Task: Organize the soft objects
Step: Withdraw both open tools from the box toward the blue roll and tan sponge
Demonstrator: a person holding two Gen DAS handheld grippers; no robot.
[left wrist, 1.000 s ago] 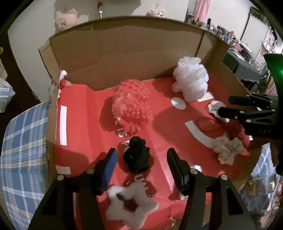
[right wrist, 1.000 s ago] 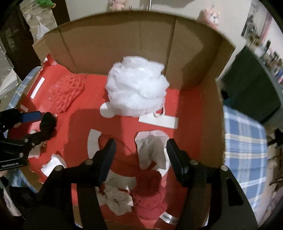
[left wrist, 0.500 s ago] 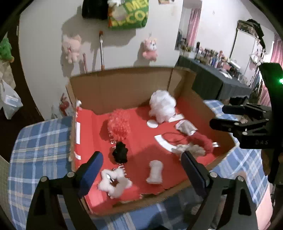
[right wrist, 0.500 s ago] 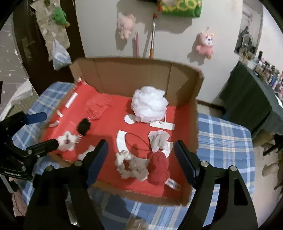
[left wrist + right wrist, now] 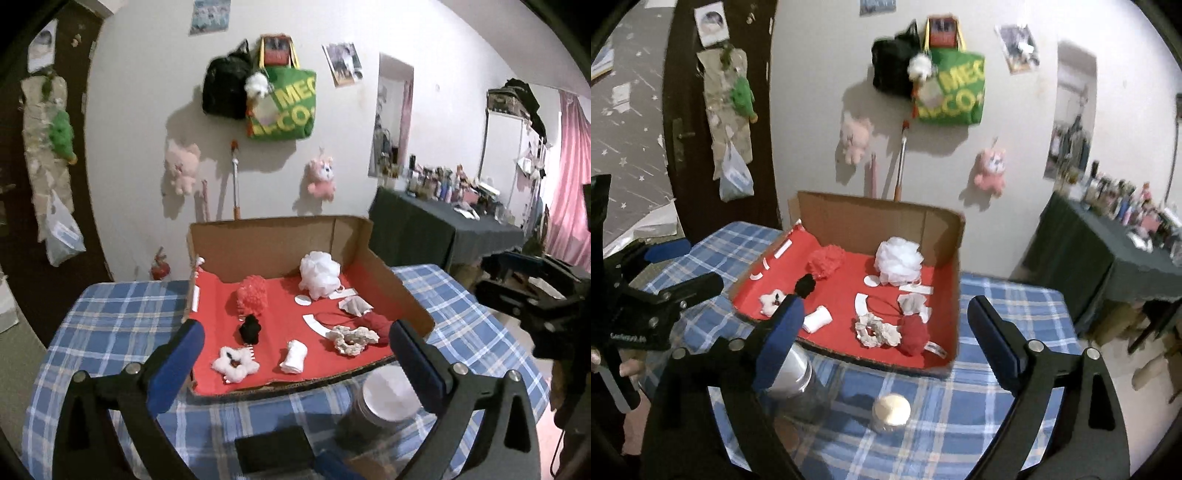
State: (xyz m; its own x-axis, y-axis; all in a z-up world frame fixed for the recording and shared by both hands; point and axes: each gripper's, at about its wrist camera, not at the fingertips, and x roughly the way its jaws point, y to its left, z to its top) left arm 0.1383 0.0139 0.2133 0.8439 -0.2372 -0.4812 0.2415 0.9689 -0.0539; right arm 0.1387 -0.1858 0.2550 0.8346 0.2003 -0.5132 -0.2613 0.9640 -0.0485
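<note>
both grippers empty above box (image 5: 388,280)

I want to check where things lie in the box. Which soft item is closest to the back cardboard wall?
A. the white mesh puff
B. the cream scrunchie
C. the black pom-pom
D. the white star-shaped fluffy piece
A: the white mesh puff sits deepest in the cardboard box, just before its back wall, while the black pom-pom, the cream scrunchie and the white star-shaped fluffy piece lie nearer the front edge.
</note>
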